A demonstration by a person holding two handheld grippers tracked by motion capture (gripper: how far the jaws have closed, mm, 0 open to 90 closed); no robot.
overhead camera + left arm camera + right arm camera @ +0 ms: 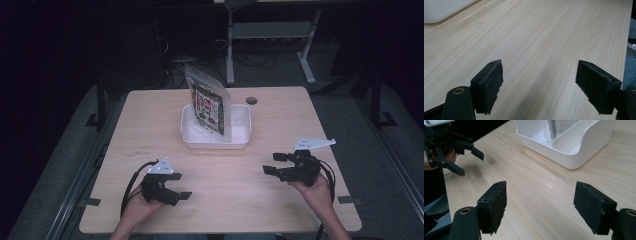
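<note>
High view has a printed pouch (207, 102) standing tilted in the white tray (241, 140) at the counter's (150, 120) far middle, print too small to read. Left gripper (182, 186) and right gripper (274, 163) sit near, well apart, fingers wide open holding nothing, with bare counter between them and the tray

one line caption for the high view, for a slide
Two open hand-held grippers rest before a white bin holding an upright snack pouch.

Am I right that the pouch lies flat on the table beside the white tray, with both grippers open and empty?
Not quite. The pouch stands upright inside the white tray, not flat beside it, as the high view shows. The left gripper and right gripper are indeed open and empty.
</note>
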